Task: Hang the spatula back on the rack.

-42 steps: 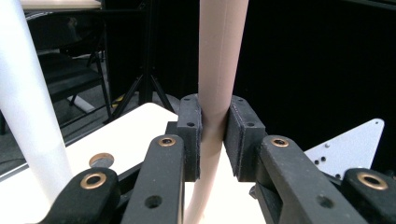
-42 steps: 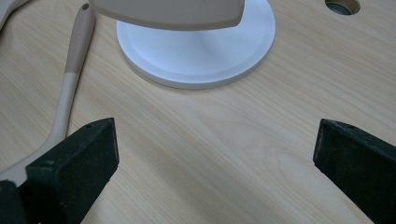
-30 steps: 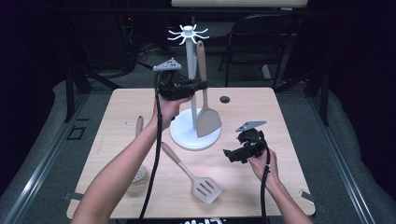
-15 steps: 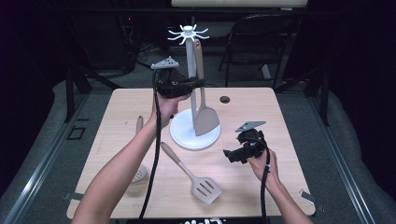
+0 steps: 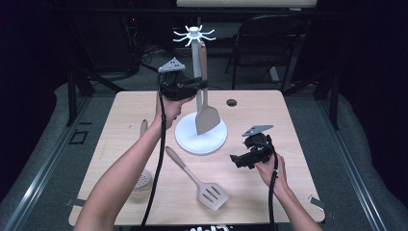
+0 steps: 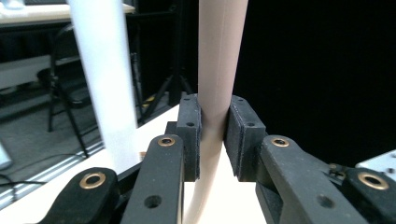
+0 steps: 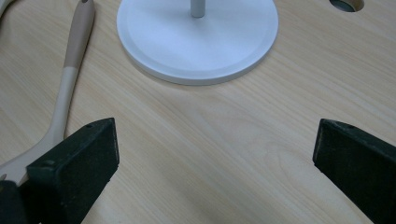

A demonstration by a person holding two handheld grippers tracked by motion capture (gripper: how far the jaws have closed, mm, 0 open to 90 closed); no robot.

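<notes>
Hanging upright beside the white stand's post (image 5: 196, 72), the beige turner (image 5: 206, 103) is clamped at its handle by the left tool (image 5: 199, 85) — hooks directly above; the right tool (image 5: 234, 160) is held apart near the surface's (image 5: 288, 144) right edge.

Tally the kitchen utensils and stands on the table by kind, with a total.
Solid beige turner held upright at the rack: 1
Slotted beige spatula lying flat: 1
Round perforated skimmer: 1
White hook rack stand: 1
Total: 4
</notes>
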